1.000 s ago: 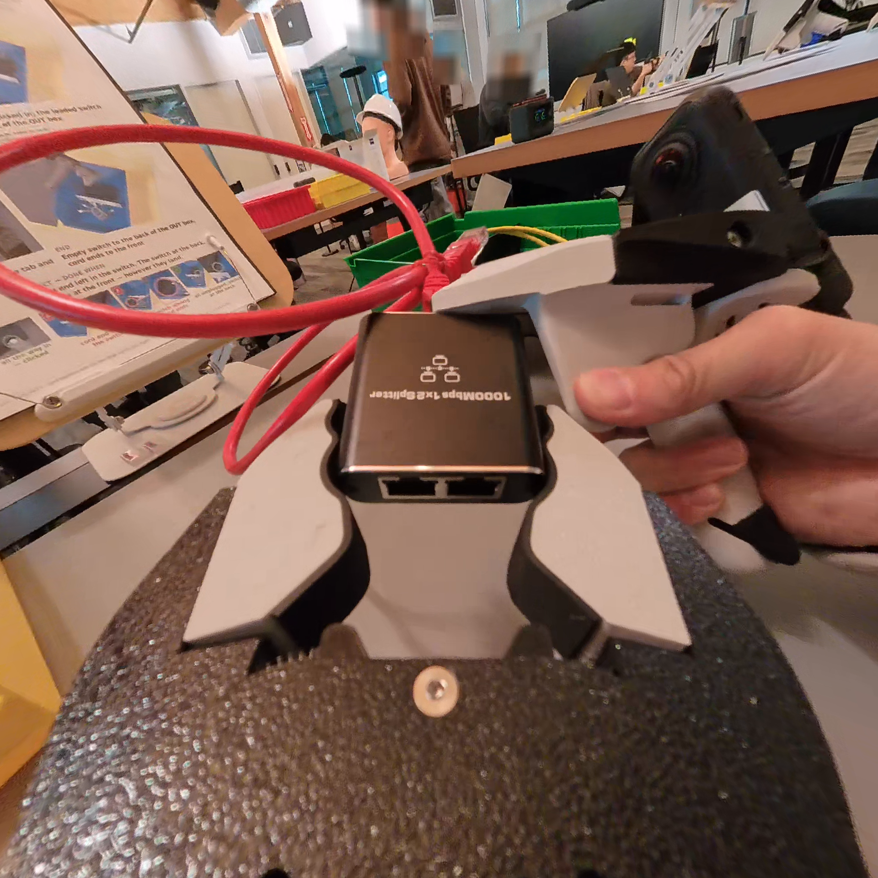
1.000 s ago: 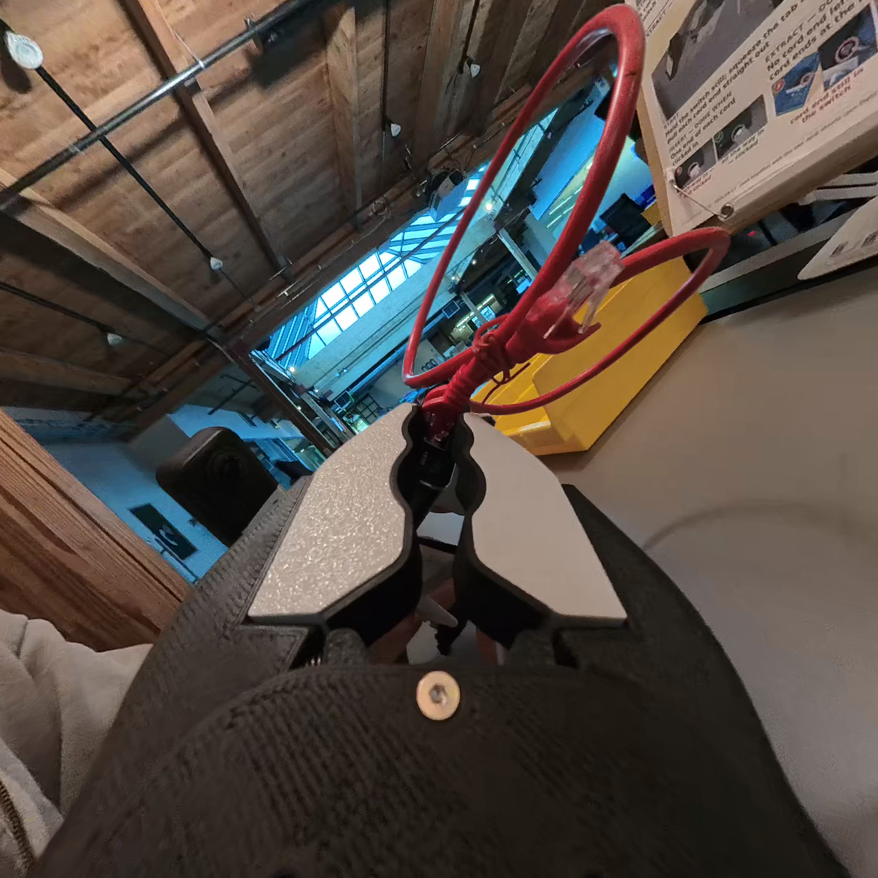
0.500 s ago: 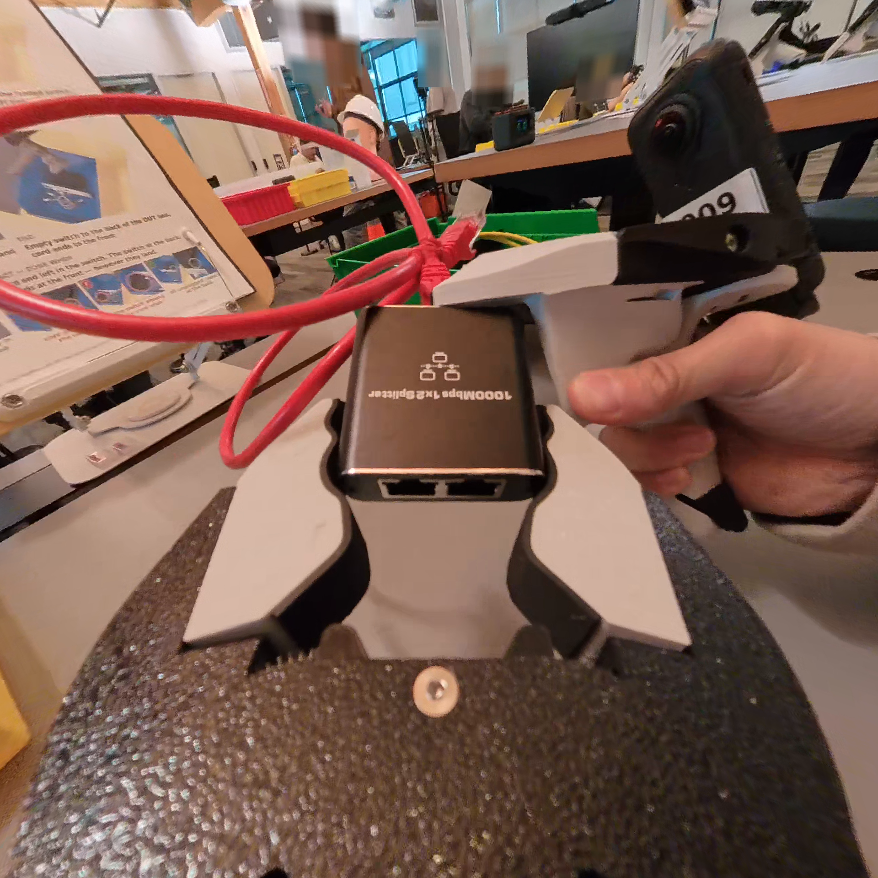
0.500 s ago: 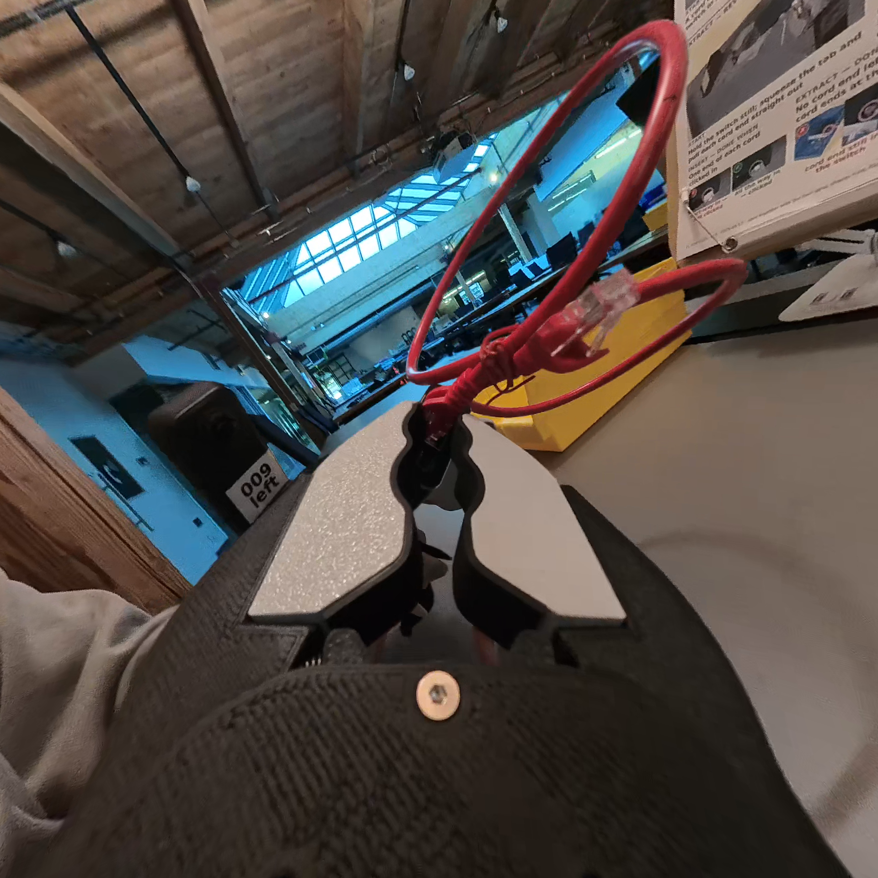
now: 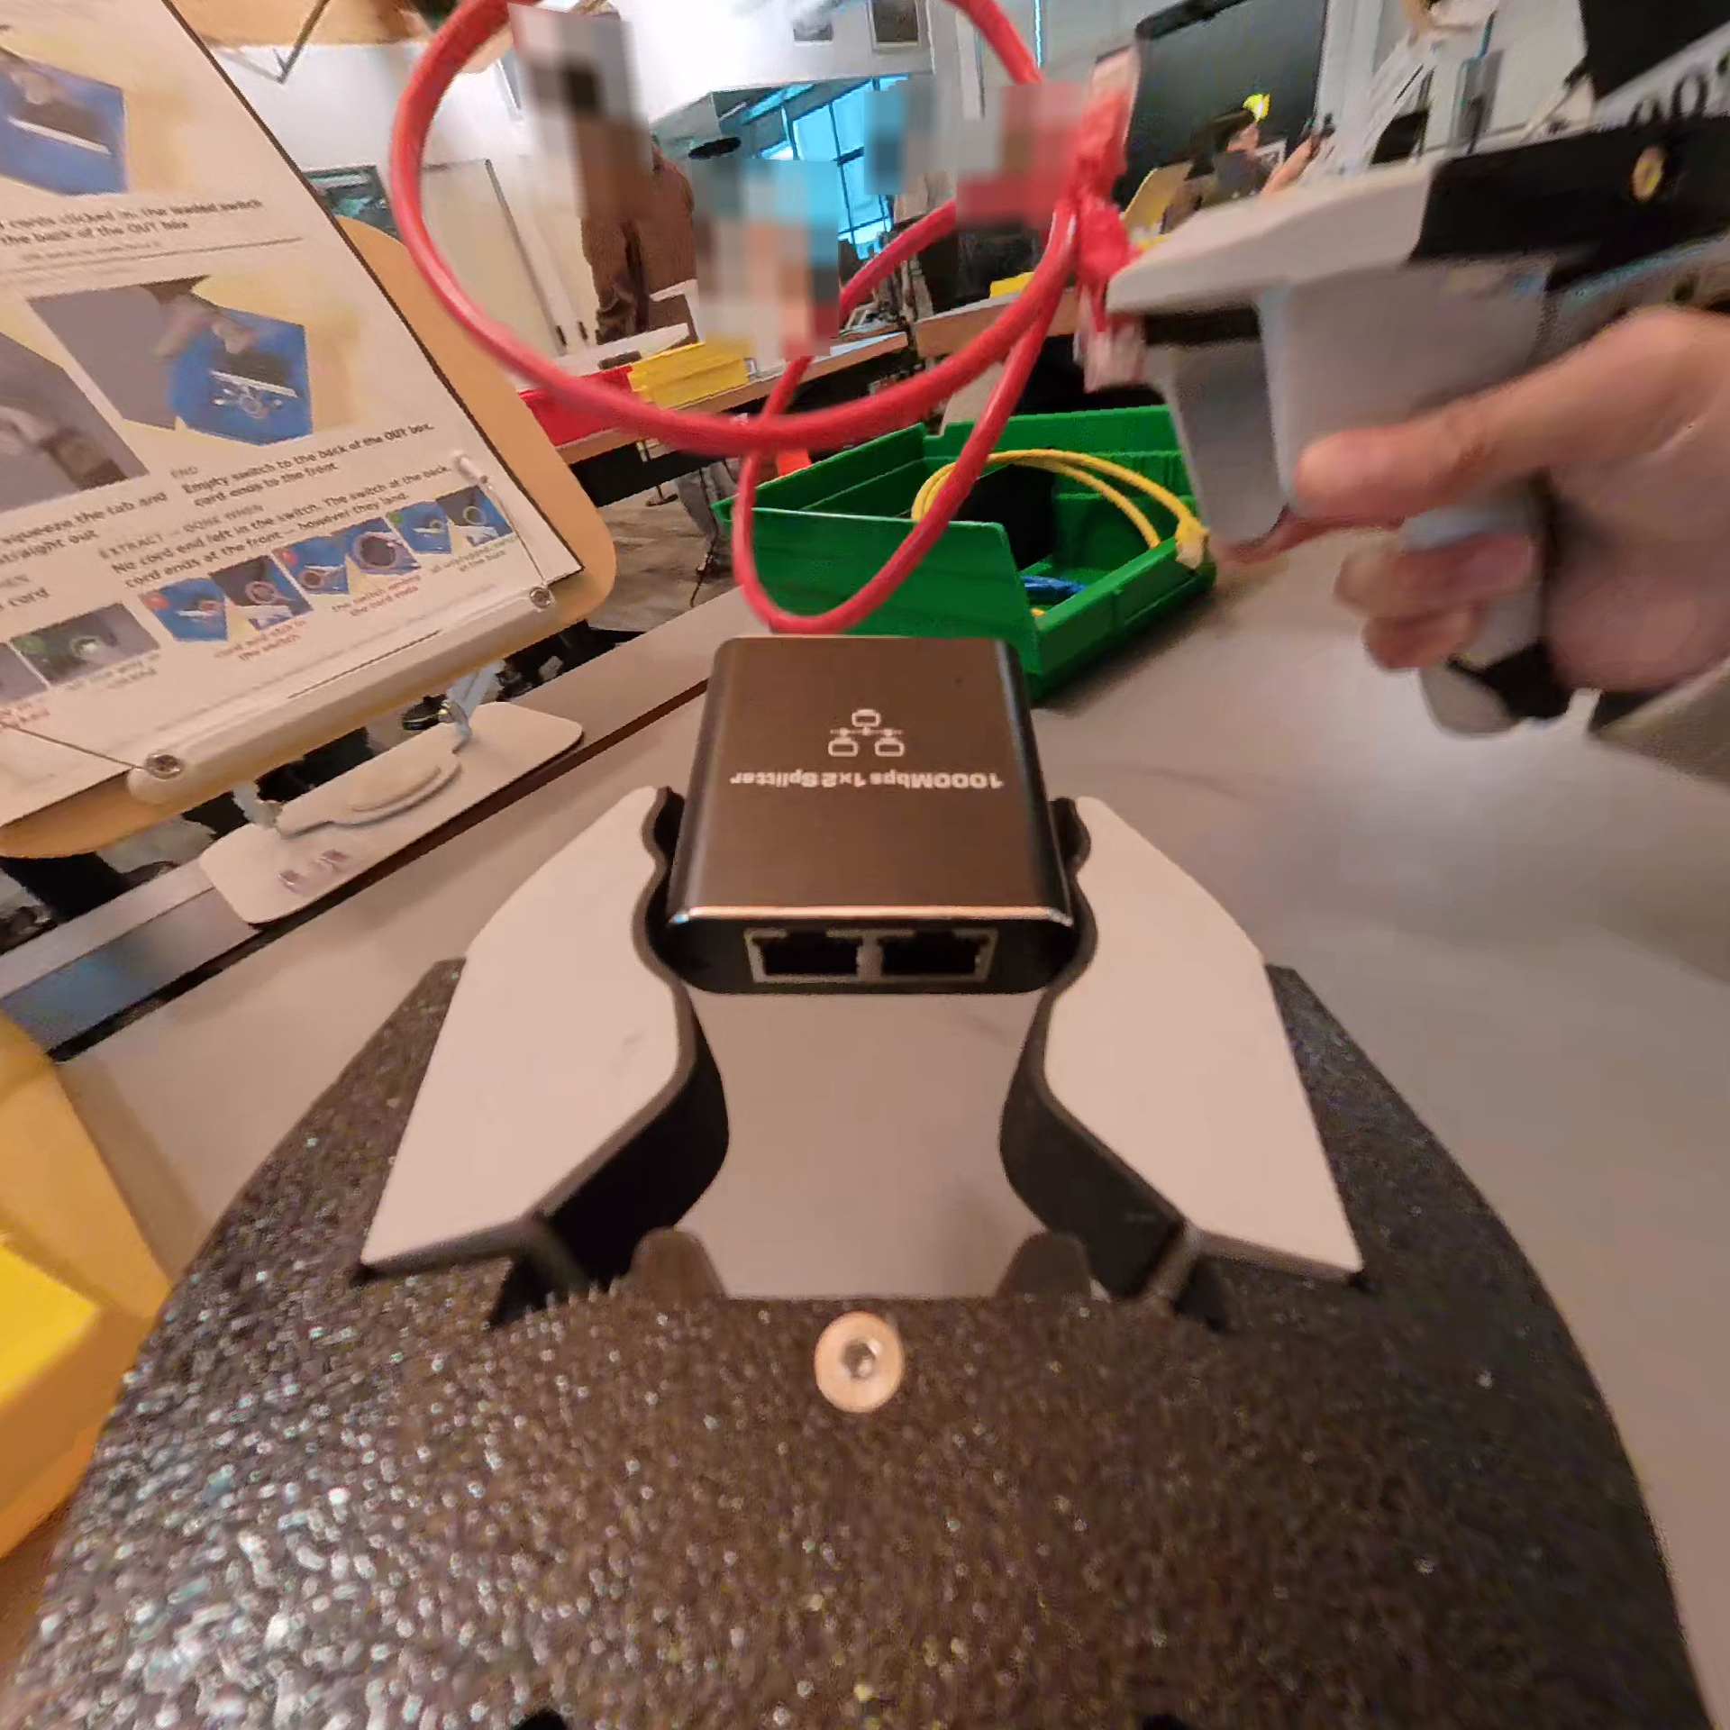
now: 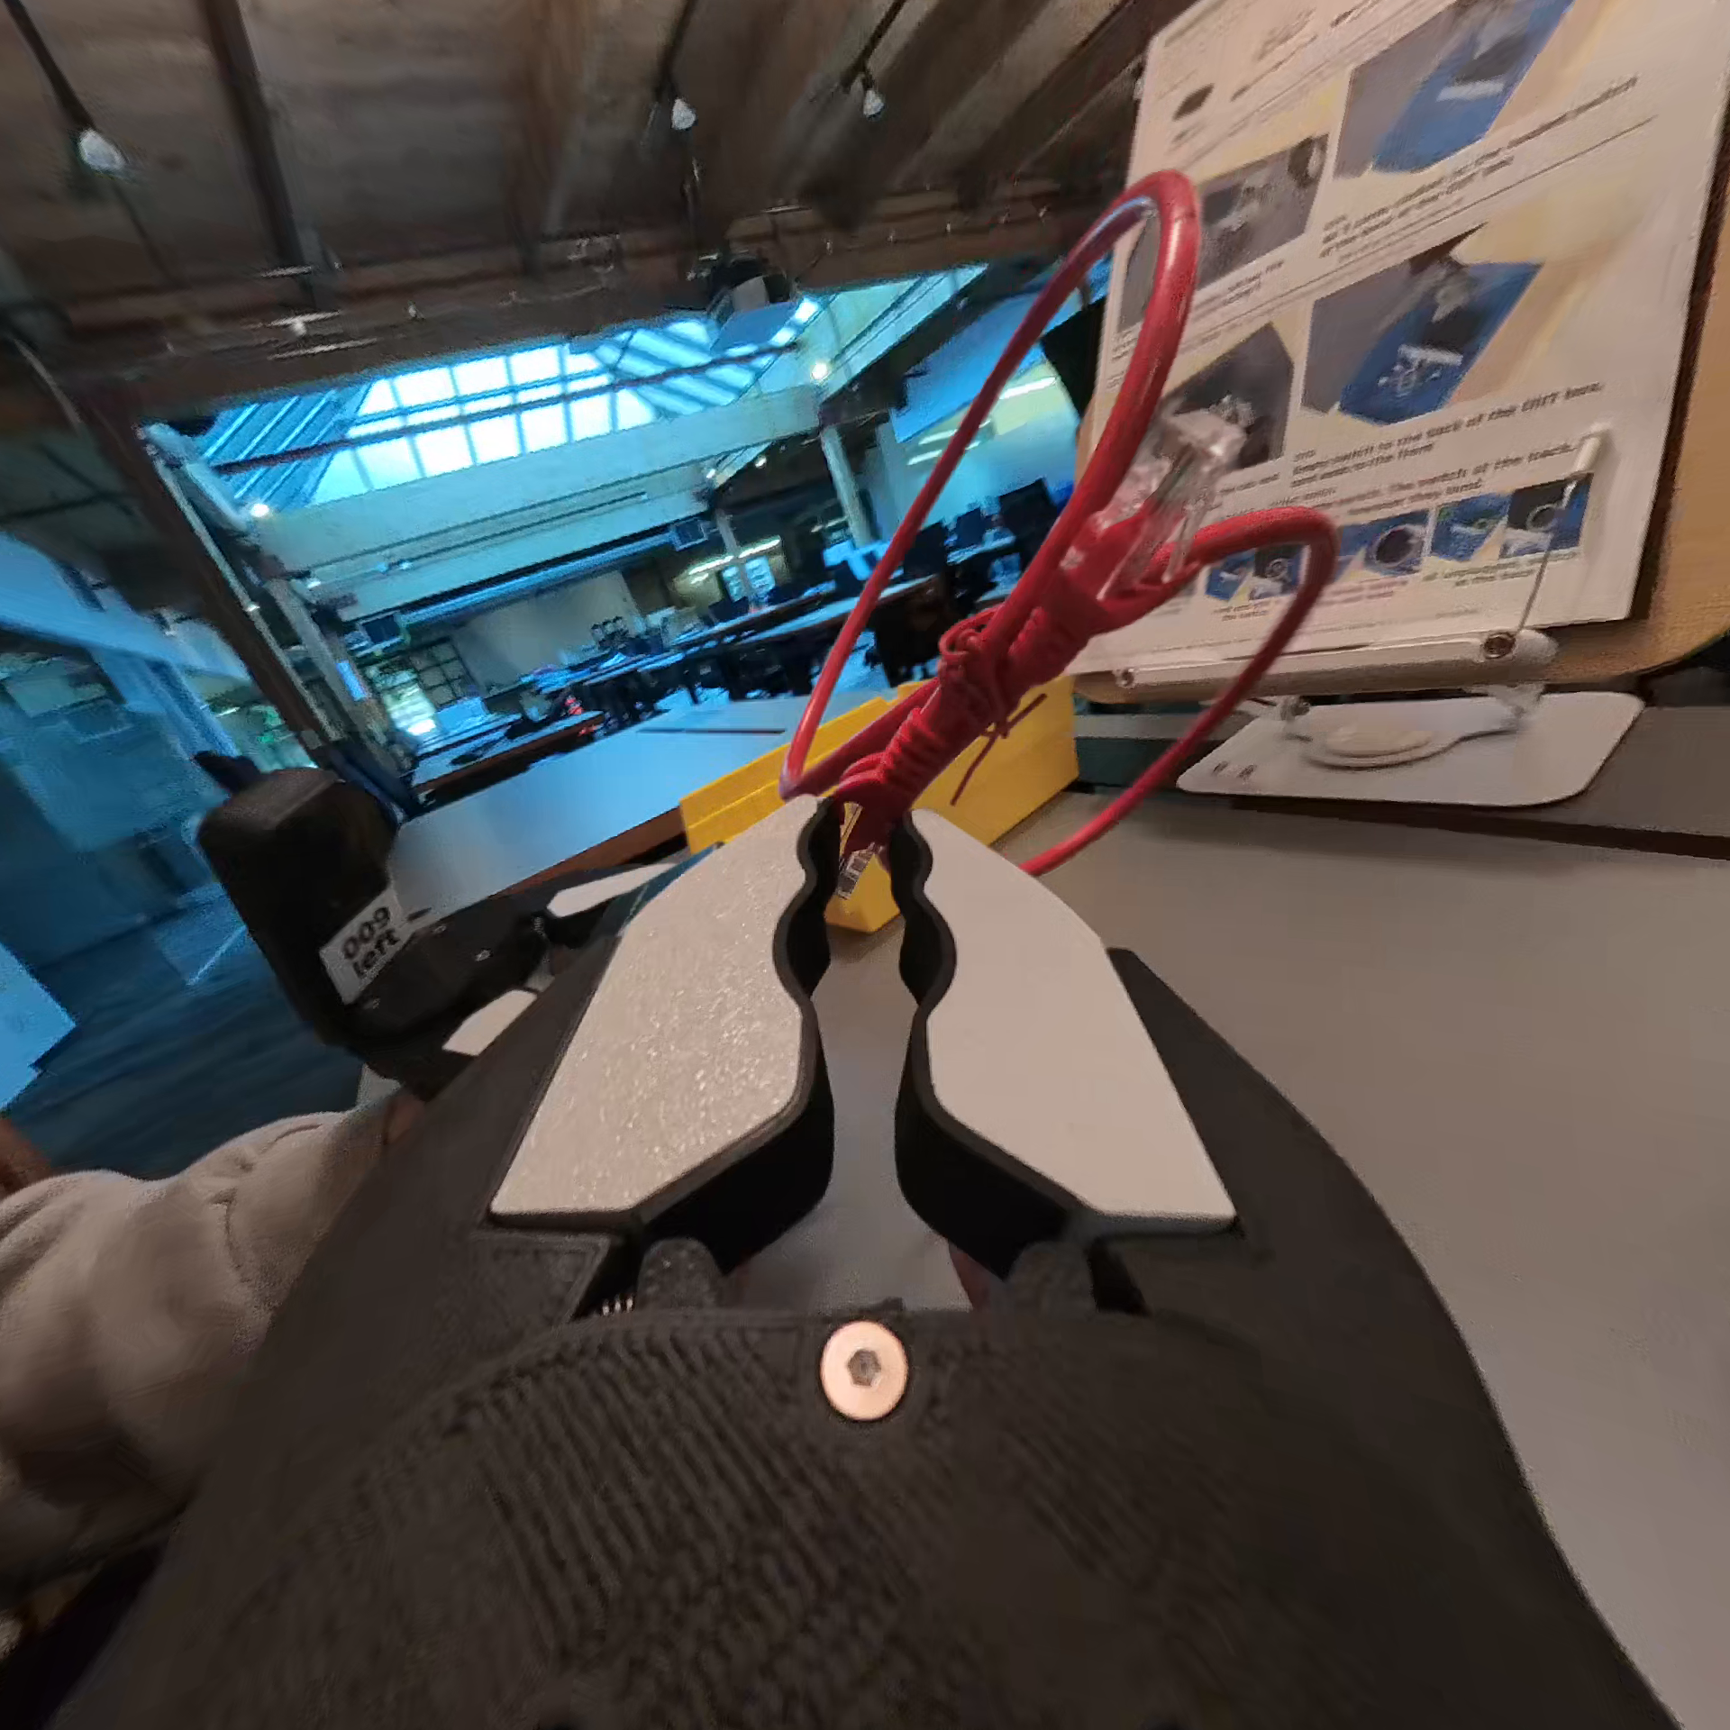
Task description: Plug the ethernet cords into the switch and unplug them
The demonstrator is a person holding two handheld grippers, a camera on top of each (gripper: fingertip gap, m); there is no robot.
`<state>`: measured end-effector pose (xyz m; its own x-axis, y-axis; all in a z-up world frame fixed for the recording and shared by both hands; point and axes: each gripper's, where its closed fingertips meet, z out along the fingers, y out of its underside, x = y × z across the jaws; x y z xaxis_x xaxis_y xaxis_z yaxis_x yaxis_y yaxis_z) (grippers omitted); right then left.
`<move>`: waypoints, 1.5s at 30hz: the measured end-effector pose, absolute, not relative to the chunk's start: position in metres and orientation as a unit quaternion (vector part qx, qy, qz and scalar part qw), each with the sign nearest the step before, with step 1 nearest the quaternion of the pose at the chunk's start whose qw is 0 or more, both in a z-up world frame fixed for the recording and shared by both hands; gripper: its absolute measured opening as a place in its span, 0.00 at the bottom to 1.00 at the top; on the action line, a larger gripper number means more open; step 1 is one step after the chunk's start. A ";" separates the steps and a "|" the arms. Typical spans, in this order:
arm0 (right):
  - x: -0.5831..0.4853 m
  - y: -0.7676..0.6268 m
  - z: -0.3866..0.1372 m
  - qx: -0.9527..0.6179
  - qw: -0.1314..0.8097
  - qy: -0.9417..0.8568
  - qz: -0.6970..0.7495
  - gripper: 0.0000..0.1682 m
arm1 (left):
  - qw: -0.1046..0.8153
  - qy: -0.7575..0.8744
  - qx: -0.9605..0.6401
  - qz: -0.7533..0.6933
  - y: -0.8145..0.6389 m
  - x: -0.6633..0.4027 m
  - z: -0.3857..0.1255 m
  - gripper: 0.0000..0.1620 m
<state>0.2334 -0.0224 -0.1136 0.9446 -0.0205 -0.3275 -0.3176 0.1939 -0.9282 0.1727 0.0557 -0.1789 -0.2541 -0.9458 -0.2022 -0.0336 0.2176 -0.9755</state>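
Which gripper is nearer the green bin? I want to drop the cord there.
Right. The right gripper, holding the red cord, hangs just above the green bin; the left gripper, clamping the switch, sits short of it.

The far end of the switch (image 5: 866,805) was hidden behind its own dark top, so no port there could be seen. Above the switch, the red cord (image 5: 749,426) loop was cut off by the top edge of the left wrist view. To the right of the switch, the right gripper (image 5: 1119,300) was smeared by motion, and the hand (image 5: 1545,524) around its handle was clipped by the right edge. In the right wrist view the cord's plug (image 6: 857,866) was mostly swallowed between the fingertips; whether its clip was pressed could not be told. The yellow bin (image 6: 945,749) beyond was partly masked by the cord.
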 end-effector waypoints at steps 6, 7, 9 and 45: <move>0.305 -0.079 -0.073 -0.561 0.800 0.196 0.084 0.08 | 0.475 0.614 -0.401 -0.486 0.075 0.169 -0.172 0.46; 0.317 -0.089 -0.071 -0.558 0.798 0.205 0.097 0.08 | 0.473 0.614 -0.404 -0.486 0.077 0.169 -0.172 0.46; 0.343 -0.109 -0.072 -0.535 0.804 0.234 0.108 0.08 | 0.469 0.610 -0.408 -0.492 0.080 0.169 -0.172 0.46; 0.219 -0.026 -0.124 -0.765 0.581 0.106 0.255 0.51 | 0.452 0.628 -0.349 -0.528 0.049 0.162 -0.164 0.45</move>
